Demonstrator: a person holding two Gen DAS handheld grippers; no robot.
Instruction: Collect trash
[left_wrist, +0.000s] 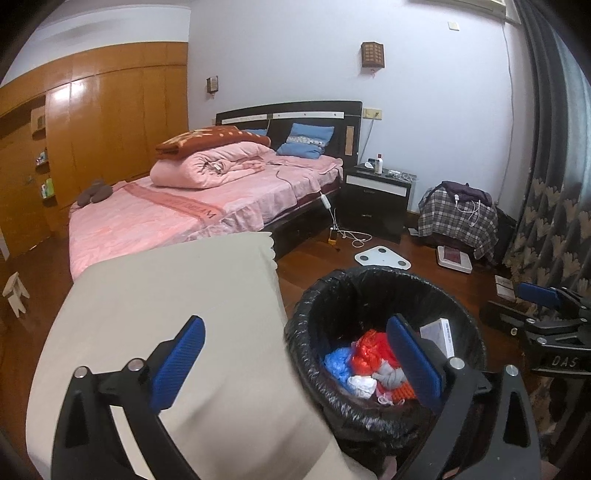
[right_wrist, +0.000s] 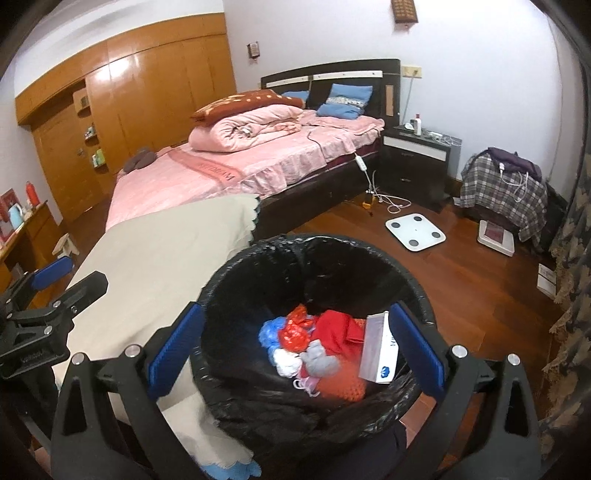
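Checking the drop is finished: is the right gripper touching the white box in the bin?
Apart. The right wrist view shows the right gripper open, with a gap between its fingers and the white box lying in the bin.

**Two open grippers**

The left gripper (left_wrist: 295, 369) points forward and a bit down. Its blue fingers (left_wrist: 177, 365) are spread wide with nothing held. The right gripper (right_wrist: 295, 354) tilts down too, wide open, holding nothing.

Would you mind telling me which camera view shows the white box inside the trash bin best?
The right wrist view: the white box stands clear in the trash bin, top and printed side visible. In the left wrist view only a corner of it shows, the rest behind the left gripper's blue finger.
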